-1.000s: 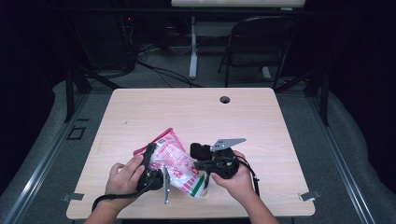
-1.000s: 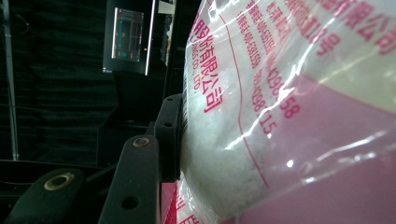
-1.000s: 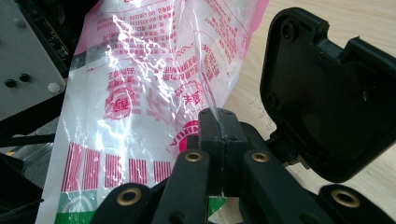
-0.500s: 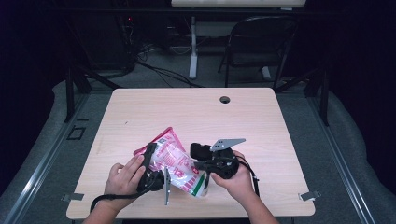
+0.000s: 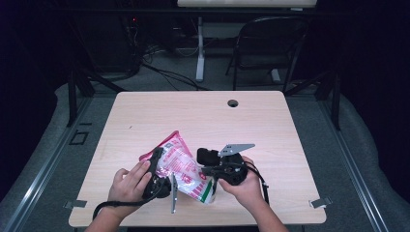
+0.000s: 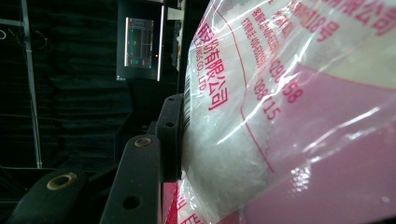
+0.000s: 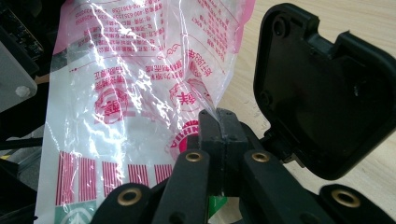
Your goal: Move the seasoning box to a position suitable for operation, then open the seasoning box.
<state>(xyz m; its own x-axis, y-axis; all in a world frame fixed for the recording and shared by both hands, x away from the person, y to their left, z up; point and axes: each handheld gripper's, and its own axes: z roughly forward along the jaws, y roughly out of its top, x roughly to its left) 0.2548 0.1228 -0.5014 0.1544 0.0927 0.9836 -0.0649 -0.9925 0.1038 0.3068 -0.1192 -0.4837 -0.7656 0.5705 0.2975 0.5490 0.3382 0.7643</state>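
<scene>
Dark room surrounds a wooden table [image 5: 145, 116]; near its front edge, 2 grippers share a pink-and-white bag [image 5: 181, 166]: the left gripper [image 5: 157, 162] clamps its left side half-open, the right gripper [image 7: 219, 123] pinches its edge fully closed.

Light is falling from above onto the wooden table [image 5: 145, 121], making it the brightest spot, while the room around it is staying very dark, almost black. Soft shadows are sitting under the hands. The high view is looking a bit grainy and soft. Up close, the plastic bag [image 7: 140, 93] is shining with white glare streaks across its wrinkles. In the left gripper view the bag is sitting so near that its red letters are looking fuzzy.
</scene>
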